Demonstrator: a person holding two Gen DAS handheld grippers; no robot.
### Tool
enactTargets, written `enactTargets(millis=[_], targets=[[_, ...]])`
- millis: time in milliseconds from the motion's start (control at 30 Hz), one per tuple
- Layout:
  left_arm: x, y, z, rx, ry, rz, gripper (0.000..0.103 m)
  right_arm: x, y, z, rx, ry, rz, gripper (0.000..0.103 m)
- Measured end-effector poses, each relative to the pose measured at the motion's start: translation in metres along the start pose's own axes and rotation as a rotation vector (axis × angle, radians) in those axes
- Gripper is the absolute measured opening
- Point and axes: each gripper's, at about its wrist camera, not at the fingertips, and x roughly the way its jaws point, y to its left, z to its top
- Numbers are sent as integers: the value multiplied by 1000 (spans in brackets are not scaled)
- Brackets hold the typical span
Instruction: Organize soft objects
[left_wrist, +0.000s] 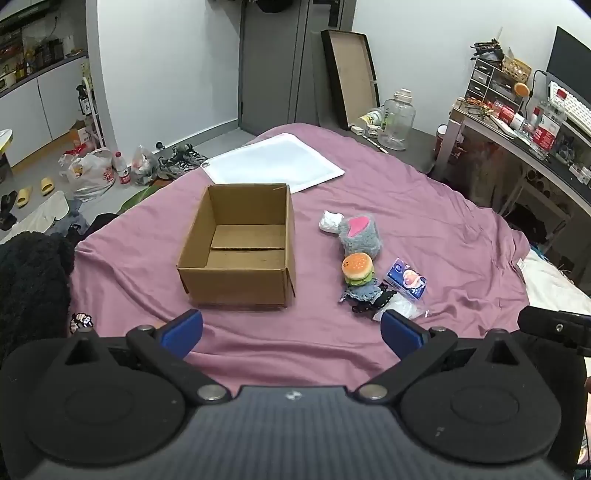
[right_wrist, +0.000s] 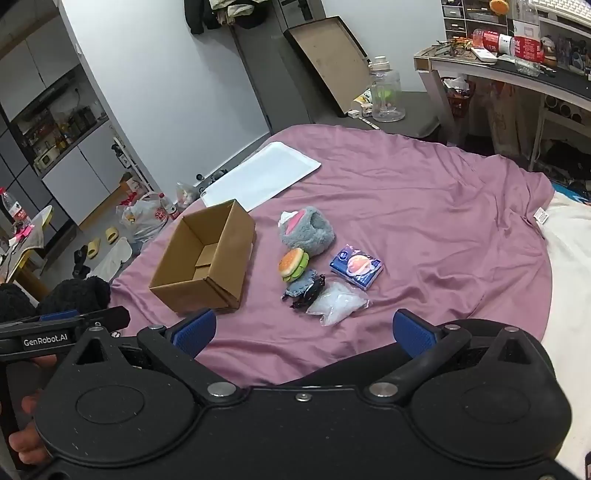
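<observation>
Your left tool (left_wrist: 291, 332) is spread wide w/ nothing between its blue pads, hanging over the purple sheet (left_wrist: 424, 192) just short of the box (left_wrist: 236, 245). Your right tool (right_wrist: 304, 332) is likewise spread wide & empty, low over the near edge of the bed. In the right wrist view you can see the left tool's side at the lower left, w/ your fingers (right_wrist: 26, 424) wrapped round a handle.

Box is open-topped cardboard, upright on the sheet, nothing inside it. All soft items sit in a cluster to the right of the box, apart from it:
- grey plush (left_wrist: 360, 236), pink patch on it, furthest back in the cluster, roughly level w/ the box's middle
- white wad (left_wrist: 330, 221) touching the plush on its box-facing side
- burger toy (left_wrist: 357, 267), tipped on its side, just in front of the plush, nearer you
- blue tissue pack (left_wrist: 406, 282) right of the burger, further from the box
- grey-blue & black fabric bits (left_wrist: 364, 295) bunched up against the burger's near side
- clear bag (right_wrist: 338, 302) of sth white, touching the fabric bits, nearest your tools

Behind the box, a flat white pad (left_wrist: 275, 164) lies on the sheet toward the far bed edge.
</observation>
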Motion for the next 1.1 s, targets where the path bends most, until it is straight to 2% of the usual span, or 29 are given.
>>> enactTargets(millis=[133,167,1100], targets=[[4,2,1,-18,10,-1,102,-4,3,0,-5,-6,-4,103],[-3,0,4,17,3,-7,102,-1,4,-2,-5,-3,-16,103],[-14,-2,-7,58,-6,-37,102,-11,6,-4,-18,-3,-74,103]])
